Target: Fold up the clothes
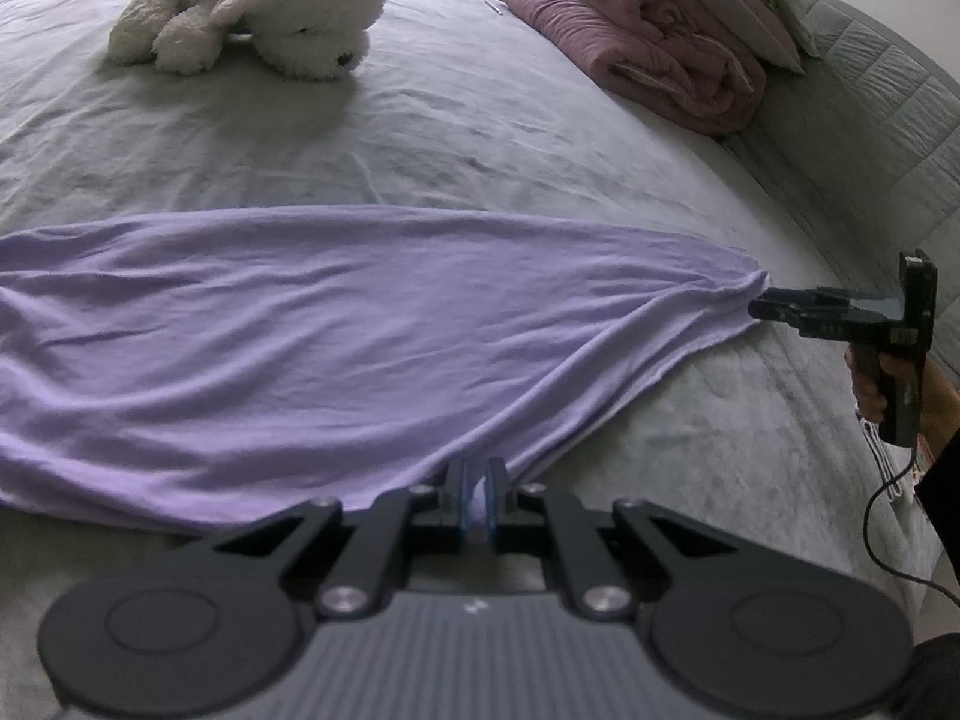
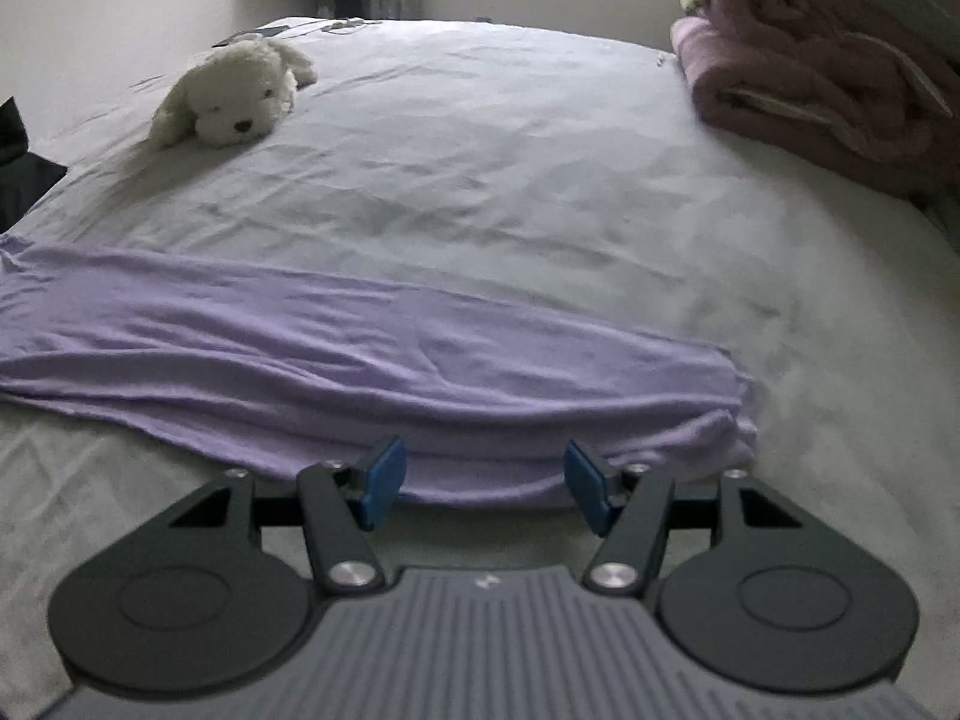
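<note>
- Lilac jersey – the garment (image 1: 336, 336) lies spread across the grey bed (image 1: 420, 138), wrinkled, its long side running left to right in front of both cameras
- My left gripper (image 1: 478, 495) has its fingers together, clamped on the near hem; a little bunch of cloth shows between the blue pads (image 1: 493, 498)
- From that pinch the fabric draws in taut folds toward the corner at the right, so I judge the hold is there to keep the edge tensioned and flat
- My right gripper (image 2: 480, 480) sits at that right end with its fingers (image 2: 384, 474) spread wide apart and nothing between them; the bunched corner lies just beyond the tips
- In the left wrist view the right gripper (image 1: 774, 307) meets the gathered corner of the cloth, though I cannot tell from there whether it touches
- I take this as the moment of setting up a fold: one edge secured, the other corner about to be taken or just let go – the pictures don't settle which
- A white plush dog (image 1: 258, 12) rests well apart on the far side of the bed, and a pile of rolled pink blankets (image 1: 654, 42) sits by the headboard, both clear of the fold path
- Next the right fingers would need to close on that corner before any lift, or the cloth will slump and skew
</note>
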Available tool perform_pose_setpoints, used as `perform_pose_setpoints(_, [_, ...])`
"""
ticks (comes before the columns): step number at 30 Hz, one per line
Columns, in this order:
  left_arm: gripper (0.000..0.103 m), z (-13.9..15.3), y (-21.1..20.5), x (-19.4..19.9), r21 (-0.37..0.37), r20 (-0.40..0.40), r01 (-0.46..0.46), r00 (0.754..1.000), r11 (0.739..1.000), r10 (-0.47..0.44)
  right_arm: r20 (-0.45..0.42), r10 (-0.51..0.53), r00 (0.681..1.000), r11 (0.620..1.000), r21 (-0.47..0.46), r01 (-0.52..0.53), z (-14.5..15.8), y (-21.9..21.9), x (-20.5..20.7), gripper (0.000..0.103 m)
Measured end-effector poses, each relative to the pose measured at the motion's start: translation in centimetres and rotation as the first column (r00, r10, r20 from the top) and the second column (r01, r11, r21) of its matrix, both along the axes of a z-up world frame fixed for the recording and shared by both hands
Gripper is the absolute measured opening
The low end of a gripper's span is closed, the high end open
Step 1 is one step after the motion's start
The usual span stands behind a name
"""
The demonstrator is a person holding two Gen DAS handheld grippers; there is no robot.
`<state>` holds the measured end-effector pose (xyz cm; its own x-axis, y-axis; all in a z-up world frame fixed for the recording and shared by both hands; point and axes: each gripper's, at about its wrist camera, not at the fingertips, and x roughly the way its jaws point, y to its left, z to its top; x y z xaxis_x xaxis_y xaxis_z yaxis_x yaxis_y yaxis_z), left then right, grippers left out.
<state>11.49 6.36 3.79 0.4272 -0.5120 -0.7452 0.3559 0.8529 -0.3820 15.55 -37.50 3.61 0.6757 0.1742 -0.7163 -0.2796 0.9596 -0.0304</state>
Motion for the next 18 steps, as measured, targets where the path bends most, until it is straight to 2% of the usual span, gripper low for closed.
perform_pose_setpoints(2, [0.005, 0.0, 0.0, -0.1, 0.0, 0.0, 0.001, 1.0, 1.0, -0.001, -0.017, 0.03, 0.999, 1.0, 0.009, -0.029, -0.3, 0.5, 0.3, 0.063])
perform_pose_setpoints(6, [0.005, 0.0, 0.0, -0.1, 0.001, 0.0, 0.003, 1.0, 1.0, -0.003, -0.056, 0.018, 0.998, 0.998, -0.054, -0.022, -1.3, 0.5, 0.7, 0.063])
perform_pose_setpoints(9, [0.005, 0.1, 0.0, -0.1, 0.001, 0.0, 0.002, 1.0, 1.0, -0.002, -0.047, -0.081, 0.996, 0.995, -0.053, 0.079, -0.9, -2.1, 0.6, 0.064])
perform_pose_setpoints(12, [0.005, 0.1, -0.1, -0.1, 0.001, 0.001, 0.004, 1.0, 1.0, -0.004, -0.05, -0.194, 0.98, 0.979, -0.073, 0.19, -0.7, -4.6, 0.1, 0.065])
perform_pose_setpoints(18, [0.005, 0.2, -0.1, -0.2, 0.0, 0.004, 0.008, 1.0, 1.0, -0.008, -0.037, -0.312, 0.95, 0.948, -0.075, 0.308, -0.4, -7.2, -0.9, 0.065])
